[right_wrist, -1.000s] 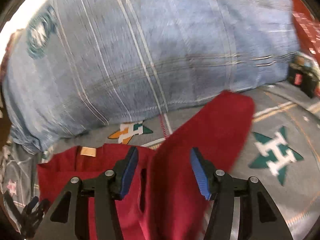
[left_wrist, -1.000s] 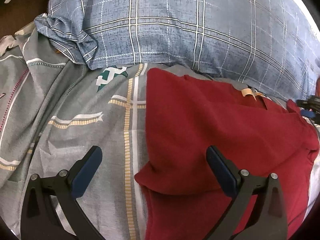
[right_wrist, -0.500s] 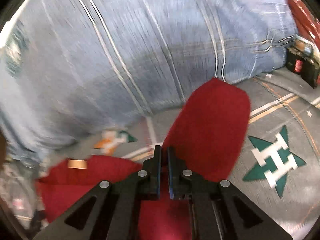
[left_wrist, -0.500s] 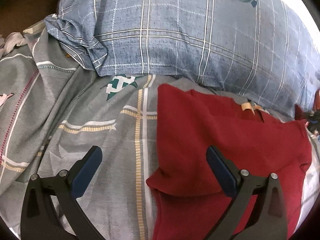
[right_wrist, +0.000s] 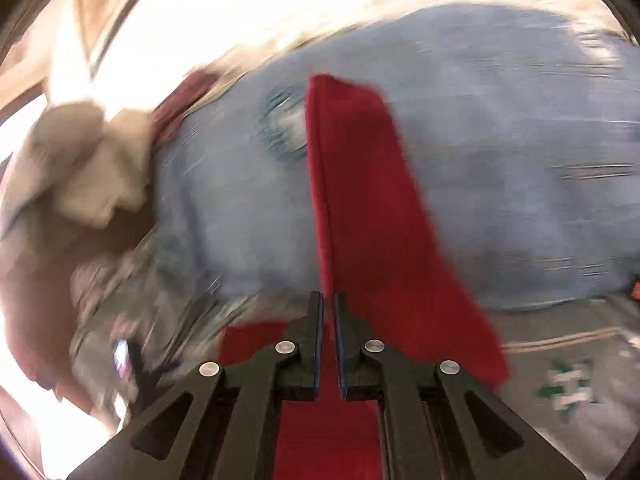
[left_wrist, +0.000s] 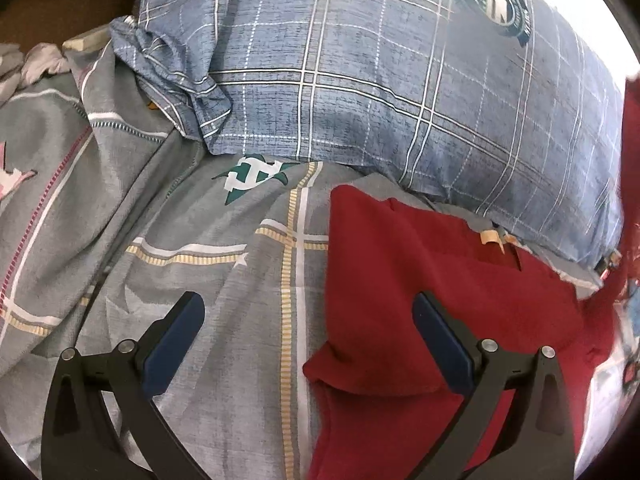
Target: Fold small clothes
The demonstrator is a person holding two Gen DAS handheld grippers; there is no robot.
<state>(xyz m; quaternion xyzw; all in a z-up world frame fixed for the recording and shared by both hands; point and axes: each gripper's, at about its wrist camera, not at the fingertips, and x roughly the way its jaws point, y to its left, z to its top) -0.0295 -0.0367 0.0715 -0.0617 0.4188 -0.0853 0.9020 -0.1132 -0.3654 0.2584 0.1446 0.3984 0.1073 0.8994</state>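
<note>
A small dark red shirt (left_wrist: 440,304) lies on the grey patterned bedsheet (left_wrist: 224,272), its left sleeve folded in over the body and its tan neck label (left_wrist: 490,236) toward the pillow. My left gripper (left_wrist: 308,332) hovers open above the shirt's left edge, holding nothing. In the blurred right wrist view my right gripper (right_wrist: 329,312) is shut on the red sleeve (right_wrist: 360,208), which stands up lifted in front of the pillow. The same lifted red cloth (left_wrist: 630,168) shows at the right edge of the left wrist view.
A large blue plaid pillow (left_wrist: 400,80) lies just behind the shirt. A rumpled grey quilt (left_wrist: 52,184) sits to the left. Beige cloth (right_wrist: 88,168) lies past the pillow's far end. Brown floor (left_wrist: 60,8) shows beyond the bed's top left.
My right gripper closed on the red sleeve and swung it up off the bed, rolling as it rose. The left gripper stayed open and drifted slightly.
</note>
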